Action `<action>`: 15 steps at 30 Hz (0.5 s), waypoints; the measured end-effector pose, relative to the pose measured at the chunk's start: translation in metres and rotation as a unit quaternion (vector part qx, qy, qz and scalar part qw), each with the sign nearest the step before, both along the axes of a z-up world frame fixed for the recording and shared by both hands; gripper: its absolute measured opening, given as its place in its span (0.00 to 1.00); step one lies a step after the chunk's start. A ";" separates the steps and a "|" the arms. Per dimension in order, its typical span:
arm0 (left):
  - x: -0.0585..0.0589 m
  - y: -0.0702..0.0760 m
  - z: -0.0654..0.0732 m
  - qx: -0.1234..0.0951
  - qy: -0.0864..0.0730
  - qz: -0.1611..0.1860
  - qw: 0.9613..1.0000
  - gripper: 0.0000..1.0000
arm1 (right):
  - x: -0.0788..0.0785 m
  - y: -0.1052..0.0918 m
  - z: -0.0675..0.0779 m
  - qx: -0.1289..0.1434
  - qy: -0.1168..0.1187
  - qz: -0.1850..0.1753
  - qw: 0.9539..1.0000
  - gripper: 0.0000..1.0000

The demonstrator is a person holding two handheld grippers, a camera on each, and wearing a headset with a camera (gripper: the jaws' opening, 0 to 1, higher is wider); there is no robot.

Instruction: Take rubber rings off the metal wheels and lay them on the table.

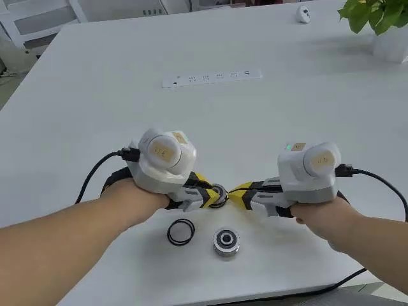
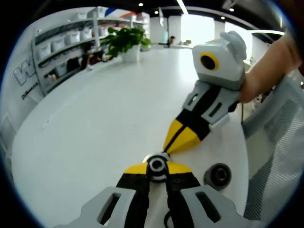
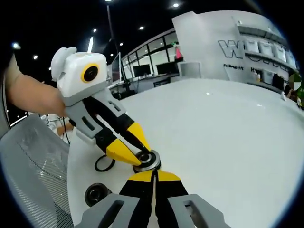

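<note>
The left gripper [image 1: 209, 196] clamps a metal wheel [image 2: 156, 165] between its nearly closed tips, likely to steady it, while the right gripper [image 1: 239, 191], jaws pressed together, meets the wheel's rim, probably to peel rubber, with a freed rubber ring [image 1: 181, 231] and second wheel [image 1: 226, 241] on the table [image 1: 268, 108] just beside them.

It looks like an open-plan office or lab. A broad white table [image 1: 95, 95] has an inset power strip [image 1: 211, 78] at upper centre and a potted plant [image 1: 373, 16] at upper right. The left gripper view has shelves of white bins [image 2: 71, 40] at upper left and a mesh chair [image 2: 275, 142] at right. The right gripper view has ceiling spotlights [image 3: 118, 35] at the top and large wall lettering [image 3: 237, 47] at upper right.
</note>
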State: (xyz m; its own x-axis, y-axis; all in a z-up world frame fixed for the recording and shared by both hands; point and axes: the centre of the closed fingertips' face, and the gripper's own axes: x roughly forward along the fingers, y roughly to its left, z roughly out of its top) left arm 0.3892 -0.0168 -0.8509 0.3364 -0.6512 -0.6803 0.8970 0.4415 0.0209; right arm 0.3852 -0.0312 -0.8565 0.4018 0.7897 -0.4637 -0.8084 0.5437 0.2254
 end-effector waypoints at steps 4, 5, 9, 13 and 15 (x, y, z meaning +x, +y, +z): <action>-0.002 0.000 0.000 0.004 -0.003 0.000 1.000 0.12 | 0.003 0.001 0.005 0.026 0.018 -0.018 0.999 0.00; -0.002 0.000 0.000 0.005 -0.003 0.001 1.000 0.12 | 0.003 0.002 0.005 0.027 0.018 -0.018 0.999 0.00; -0.003 0.000 0.000 0.009 -0.005 0.005 1.000 0.12 | 0.002 0.005 0.007 0.032 0.025 -0.024 0.999 0.00; -0.003 0.000 0.000 0.012 -0.007 0.008 1.000 0.11 | 0.001 0.006 0.008 0.032 0.026 -0.026 0.999 0.00; -0.003 0.000 0.000 0.012 -0.007 0.008 1.000 0.11 | 0.001 0.006 0.008 0.034 0.028 -0.026 0.999 0.00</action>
State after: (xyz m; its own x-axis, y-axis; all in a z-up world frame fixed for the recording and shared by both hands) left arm 0.3866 -0.0169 -0.8512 0.3569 -0.6287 -0.6909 0.8889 0.4559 0.0444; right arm 0.3864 -0.0252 -0.8484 0.4175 0.7988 -0.4331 -0.7651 0.5662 0.3066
